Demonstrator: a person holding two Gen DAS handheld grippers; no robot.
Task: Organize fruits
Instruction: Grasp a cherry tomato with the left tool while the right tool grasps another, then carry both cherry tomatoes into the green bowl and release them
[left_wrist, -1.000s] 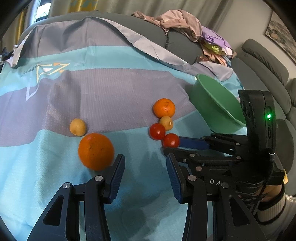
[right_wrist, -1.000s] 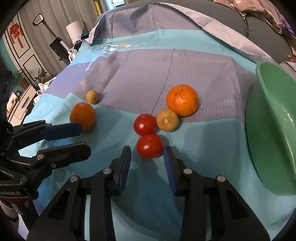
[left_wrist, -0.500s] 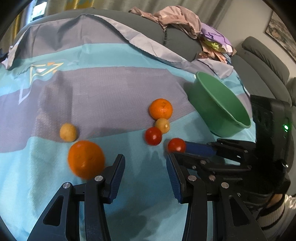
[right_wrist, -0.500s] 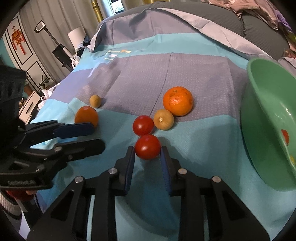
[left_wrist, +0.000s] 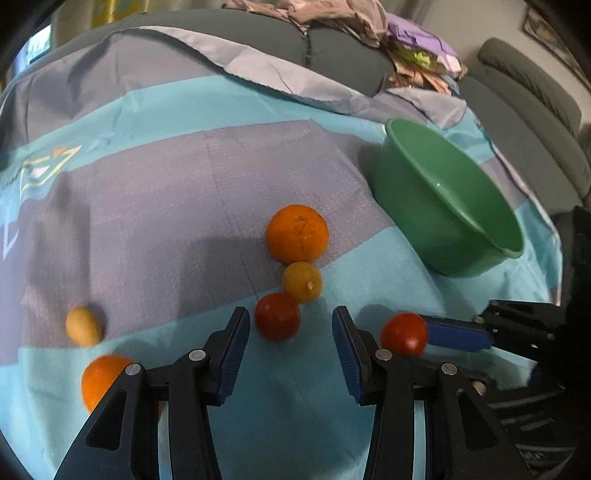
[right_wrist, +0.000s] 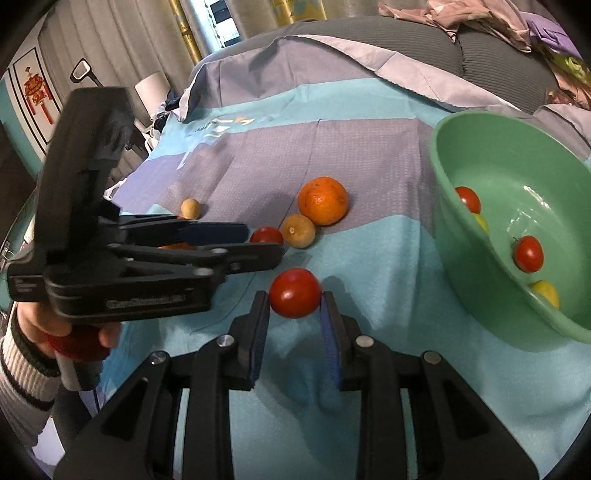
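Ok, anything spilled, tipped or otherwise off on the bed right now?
Nothing spilled or damaged. The green plastic bowl leans on the soft striped bedspread, its rim tilted, yet the fruit inside stays put. The right gripper is shut on a red tomato; the left gripper is open around another tomato.

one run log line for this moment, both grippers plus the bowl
right gripper: shut on round red tomato | left gripper: open, second red tomato ahead | green plastic bowl: holds small red and yellow fruits
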